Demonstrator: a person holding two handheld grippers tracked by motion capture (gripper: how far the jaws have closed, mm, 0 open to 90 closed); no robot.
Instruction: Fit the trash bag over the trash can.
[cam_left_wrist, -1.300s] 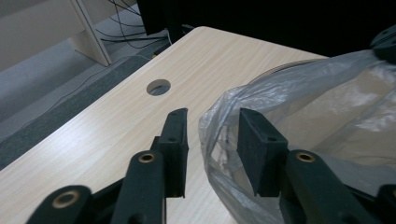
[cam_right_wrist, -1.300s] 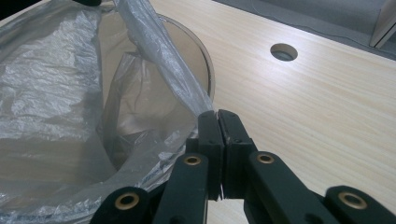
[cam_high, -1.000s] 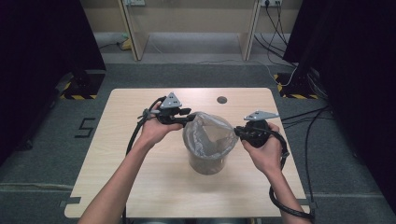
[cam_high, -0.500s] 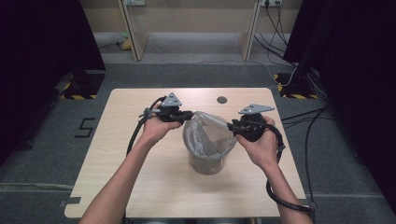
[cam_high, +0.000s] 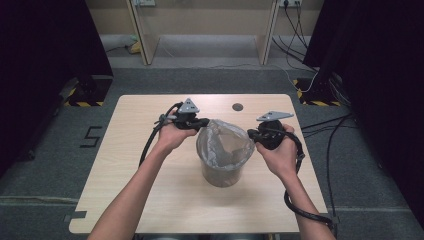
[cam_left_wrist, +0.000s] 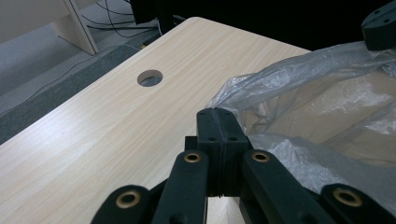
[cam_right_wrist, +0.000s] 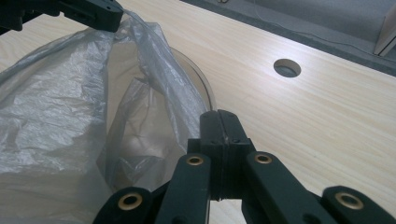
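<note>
Both tongs, left (cam_high: 204, 121) and right (cam_high: 253, 135), had just clamped the thin clear plastic bag's (cam_high: 223, 145) rim, probably to stretch it over the round bin (cam_high: 222, 175).

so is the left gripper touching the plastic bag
Touching: in the left gripper view the left gripper is shut on the plastic bag rim.

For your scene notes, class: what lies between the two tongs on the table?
The bag, lining a bin, spans the stretch between the left tongs and right tongs, seen in the high view.
</note>
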